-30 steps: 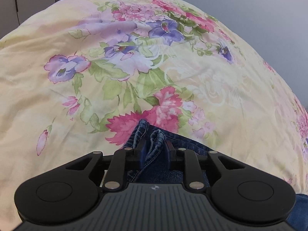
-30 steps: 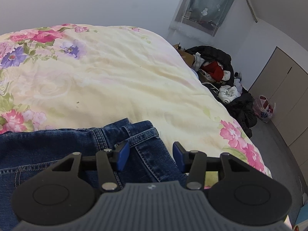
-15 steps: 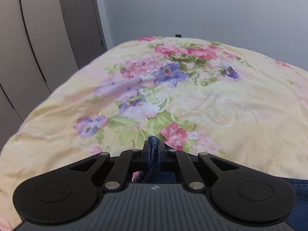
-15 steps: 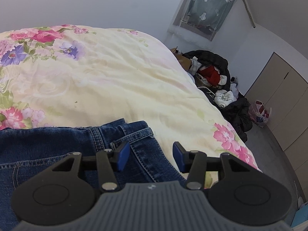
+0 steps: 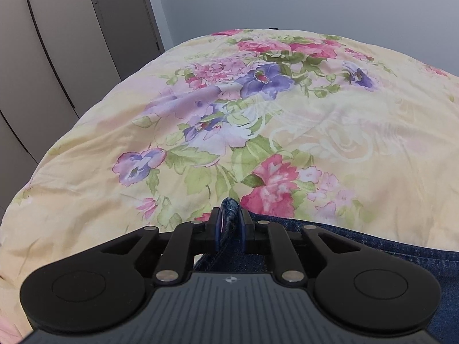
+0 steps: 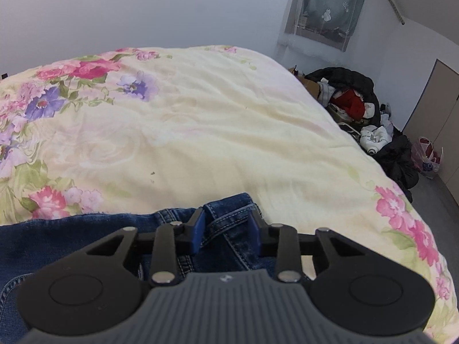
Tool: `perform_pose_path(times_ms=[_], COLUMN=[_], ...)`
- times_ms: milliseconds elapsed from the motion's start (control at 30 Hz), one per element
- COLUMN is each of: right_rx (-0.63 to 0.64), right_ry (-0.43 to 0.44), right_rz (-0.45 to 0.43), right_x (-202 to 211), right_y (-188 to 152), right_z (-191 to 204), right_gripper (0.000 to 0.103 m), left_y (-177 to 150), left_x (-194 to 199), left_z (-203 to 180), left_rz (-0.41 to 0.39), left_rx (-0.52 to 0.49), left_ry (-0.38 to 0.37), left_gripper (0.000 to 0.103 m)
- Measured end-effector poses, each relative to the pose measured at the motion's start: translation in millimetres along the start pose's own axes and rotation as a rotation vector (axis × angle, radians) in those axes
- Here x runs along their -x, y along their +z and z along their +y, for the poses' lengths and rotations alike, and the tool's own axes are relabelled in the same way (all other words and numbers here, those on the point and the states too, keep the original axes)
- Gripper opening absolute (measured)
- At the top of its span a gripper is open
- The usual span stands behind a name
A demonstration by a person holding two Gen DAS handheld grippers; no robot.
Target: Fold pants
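Observation:
Blue denim pants (image 6: pixel 71 238) lie on a yellow floral bed cover (image 6: pixel 215 132). My right gripper (image 6: pixel 226 229) sits over the pants' waistband corner, where a belt loop lies between the blue pads. Its jaws are closing, and the cloth still lies fairly flat in the gap. In the left wrist view, my left gripper (image 5: pixel 231 226) pinches an upright fold of the pants (image 5: pixel 344 246) between narrow jaws that are easing open. The rest of the denim runs off to the lower right over the bed cover (image 5: pixel 315 132).
Grey wardrobe doors (image 5: pixel 57 57) stand left of the bed. Beyond the bed's right edge, a pile of dark and red clothes (image 6: pixel 352 106) and a plastic bag (image 6: pixel 427 157) lie on the floor by a cabinet (image 6: pixel 439 100). A curtained window (image 6: pixel 330 3) is at the back.
The left jaws narrowed onto a thin denim fold, and the view swung up to show the wardrobe. The right jaws, wide before, have drawn in around the waistband corner.

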State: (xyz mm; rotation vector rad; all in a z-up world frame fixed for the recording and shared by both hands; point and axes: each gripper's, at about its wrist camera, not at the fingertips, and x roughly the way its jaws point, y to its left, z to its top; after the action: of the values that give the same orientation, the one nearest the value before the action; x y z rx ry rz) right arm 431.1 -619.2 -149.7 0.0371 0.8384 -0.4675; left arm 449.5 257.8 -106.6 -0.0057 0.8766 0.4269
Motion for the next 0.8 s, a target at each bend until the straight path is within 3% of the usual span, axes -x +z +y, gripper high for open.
perform_pose_path(times_ms=[67,133,233,400,600,800], right_rx=[-0.028,-0.018,0.014,-0.011,0.011,0.079], right_ry=[-0.004,-0.022,-0.056,-0.022,0.087,0.227], right_rz=[0.023,0.03,0.025,-0.008,0.021,0.01], right_x=[-14,-19,-8,44,115,187], right_y=[2,5,8,-2,-53,-111], right_z=[4,9,13,0,3,37], right_gripper=[0.026,0.026,0.026,0.027,0.027,0.027], left_y=[0,-1,0,-4,-41,-88], left_x=[4,12,31,73,114,127], left_z=[3,8,19,33,31,24], left_rz=[-0.002,-0.013,-0.048,-0.077,-0.056,-0.025], left_rx=[0.009,0.029,0.059,0.069,-0.05,-0.17], left_ry=[-0.009,-0.025,-0.052,-0.174,-0.317,-0.354], left_gripper=[0.029,0.05,0.055,0.057,0.054,0.052])
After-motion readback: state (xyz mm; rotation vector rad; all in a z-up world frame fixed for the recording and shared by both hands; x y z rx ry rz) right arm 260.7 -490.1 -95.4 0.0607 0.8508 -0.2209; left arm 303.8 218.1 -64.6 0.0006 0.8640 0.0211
